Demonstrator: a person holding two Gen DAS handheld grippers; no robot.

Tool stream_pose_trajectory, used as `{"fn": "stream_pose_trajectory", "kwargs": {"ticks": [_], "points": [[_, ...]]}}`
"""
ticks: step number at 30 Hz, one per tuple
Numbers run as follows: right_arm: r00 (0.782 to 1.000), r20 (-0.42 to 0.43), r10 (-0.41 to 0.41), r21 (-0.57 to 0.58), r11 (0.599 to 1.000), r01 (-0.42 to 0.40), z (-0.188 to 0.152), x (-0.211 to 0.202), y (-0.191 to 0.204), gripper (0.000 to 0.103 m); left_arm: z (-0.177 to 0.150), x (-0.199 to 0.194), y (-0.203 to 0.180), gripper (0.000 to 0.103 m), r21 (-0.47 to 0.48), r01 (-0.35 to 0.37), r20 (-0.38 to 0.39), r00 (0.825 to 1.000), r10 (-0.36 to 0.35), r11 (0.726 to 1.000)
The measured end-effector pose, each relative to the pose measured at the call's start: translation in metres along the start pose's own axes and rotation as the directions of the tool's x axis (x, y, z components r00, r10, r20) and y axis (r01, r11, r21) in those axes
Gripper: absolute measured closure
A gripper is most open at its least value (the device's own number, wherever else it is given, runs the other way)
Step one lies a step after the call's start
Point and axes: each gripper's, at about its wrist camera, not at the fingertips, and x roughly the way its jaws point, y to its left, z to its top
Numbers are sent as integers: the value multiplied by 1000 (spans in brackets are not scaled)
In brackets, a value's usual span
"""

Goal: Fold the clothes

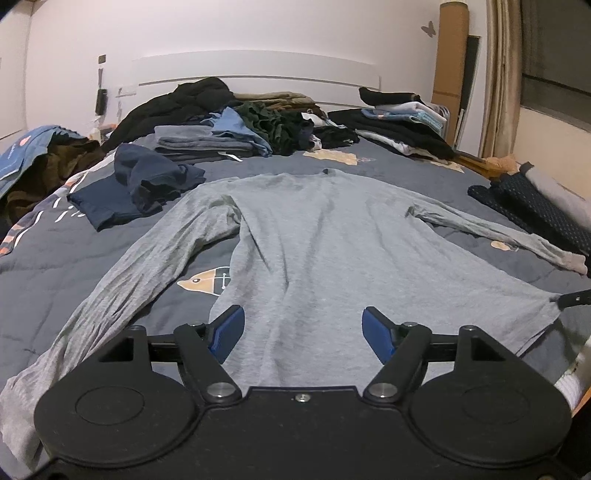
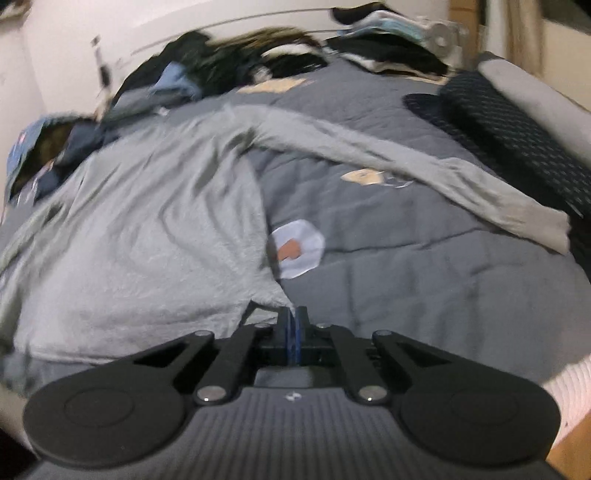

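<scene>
Right gripper [image 2: 292,317] clamped on grey shirt [image 1: 314,229] hem corner, left gripper [image 1: 303,326] jaws apart over hem: grab the other corner before lifting, keep hem taut.

A bed [image 1: 92,254] with a grey-blue quilted cover filled the middle of the frame. Behind it stood a white headboard [image 1: 258,75] against a pale wall [image 1: 221,26]. At upper right hung a beige curtain [image 1: 502,74] beside a dark window [image 1: 557,55].
</scene>
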Motion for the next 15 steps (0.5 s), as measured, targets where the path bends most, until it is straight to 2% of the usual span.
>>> {"fn": "stream_pose_trajectory", "kwargs": {"ticks": [1,5,7,10,13,15], "points": [[1000,-3,-21,7,1000,21,1,0,-3,102,0,0,1,33,-5,-4,-4,1000,4,1000],[989,-127,-71,-39,997,66,-4,22,-3,100,1,5,2,32,-4,-18,-32,999,18,1000],[990,-120,-76,-50,996,71,-5,21,0,98,2,7,2,31,0,-27,-45,999,27,1000],[998,-51,-23,-15,1000,22,-1,7,-3,96,0,9,3,28,5,-34,-67,997,34,999],[999,-42,0,-18,1000,0,2,9,-1,84,-5,15,1,28,28,-51,-105,993,53,998],[997,-69,-25,-42,999,23,2,20,2,79,-9,21,0,28,48,-81,-135,987,87,996]]}}
